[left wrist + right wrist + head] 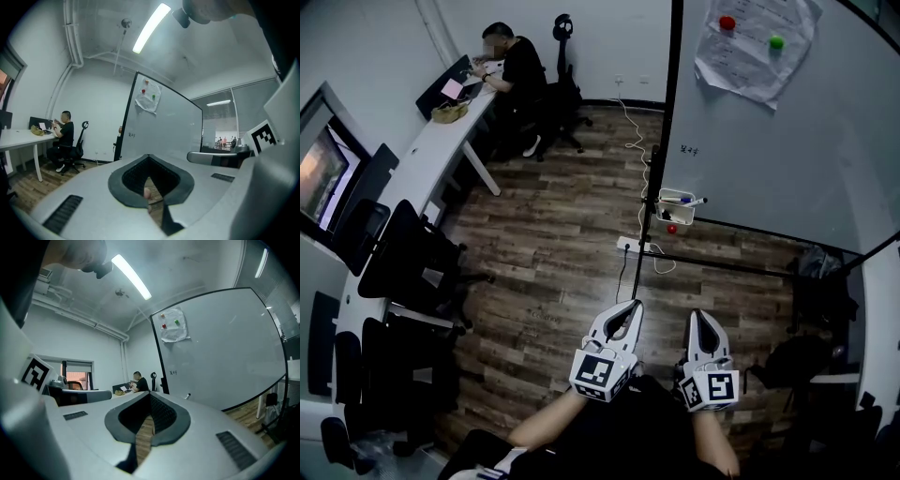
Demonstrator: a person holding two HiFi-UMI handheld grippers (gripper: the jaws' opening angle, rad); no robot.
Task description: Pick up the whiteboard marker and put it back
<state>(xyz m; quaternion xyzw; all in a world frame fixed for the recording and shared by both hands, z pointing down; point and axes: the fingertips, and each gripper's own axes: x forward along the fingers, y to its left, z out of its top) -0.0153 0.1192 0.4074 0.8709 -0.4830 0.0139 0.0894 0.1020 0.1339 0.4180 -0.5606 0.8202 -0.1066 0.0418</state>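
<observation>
The whiteboard marker [693,201] lies across a small clear holder [675,207] fixed low on the whiteboard [787,141], with a red magnet [671,228] just below it. In the right gripper view the marker [187,396] shows as a tiny tip by the board's lower edge. My left gripper [628,307] and right gripper [700,317] are side by side over the wooden floor, well short of the holder. Both point toward the board. Each has its jaws shut with nothing between them, as the left gripper [149,157] and right gripper [150,394] show in their own views.
A person [514,64] sits at a long white desk [422,159] at the far left. Black office chairs [403,267] line the left side. A power strip with a cable [630,246] lies on the floor by the board's stand. Papers [755,42] with magnets hang high on the board.
</observation>
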